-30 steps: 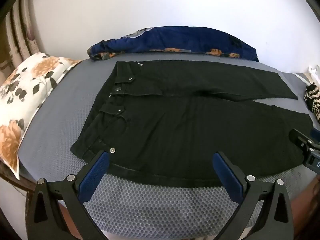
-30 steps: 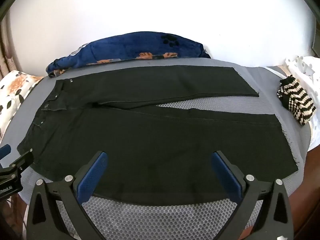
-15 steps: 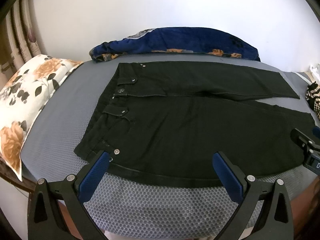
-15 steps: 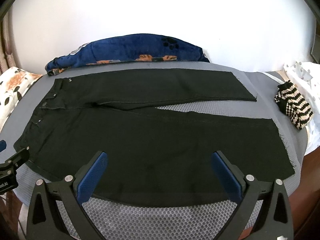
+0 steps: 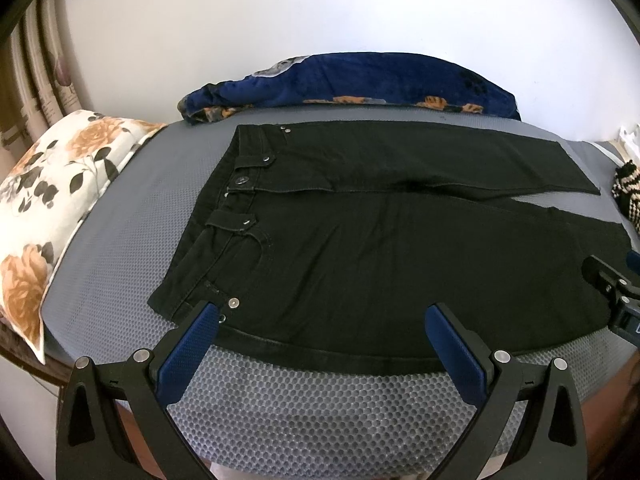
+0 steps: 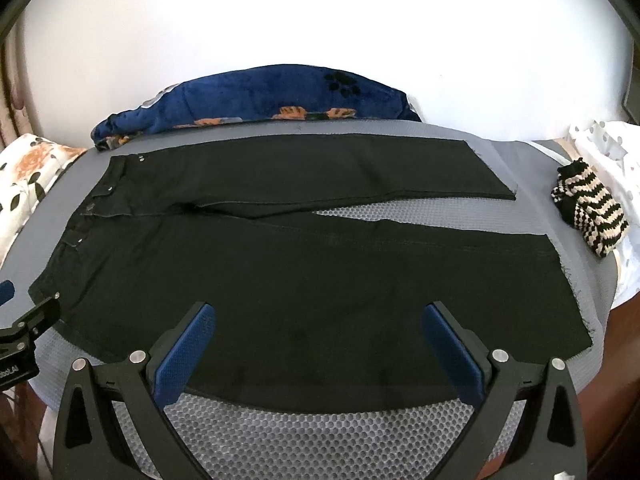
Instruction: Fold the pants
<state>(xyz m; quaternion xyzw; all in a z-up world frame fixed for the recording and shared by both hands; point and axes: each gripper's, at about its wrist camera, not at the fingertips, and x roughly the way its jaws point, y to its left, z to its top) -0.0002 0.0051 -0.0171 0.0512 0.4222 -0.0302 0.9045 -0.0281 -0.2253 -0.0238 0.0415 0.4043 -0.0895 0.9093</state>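
Both views look low across the bed's near edge, sharing the pants [image 5: 400, 248]; left nearer the waistband.

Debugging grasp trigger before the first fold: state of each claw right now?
Left claw: open, holding nothing, just above the black pants near the waist.
Right claw: open, holding nothing, over the near leg.

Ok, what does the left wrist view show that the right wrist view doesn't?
Only the left wrist view shows the waistband button clearly and most of the floral pillow. Only the right wrist view shows the whole striped knit item, the white dotted fabric and both frayed leg hems. Both show the black pants spread flat on the grey mat, the blue blanket, and an open hand-held gripper.
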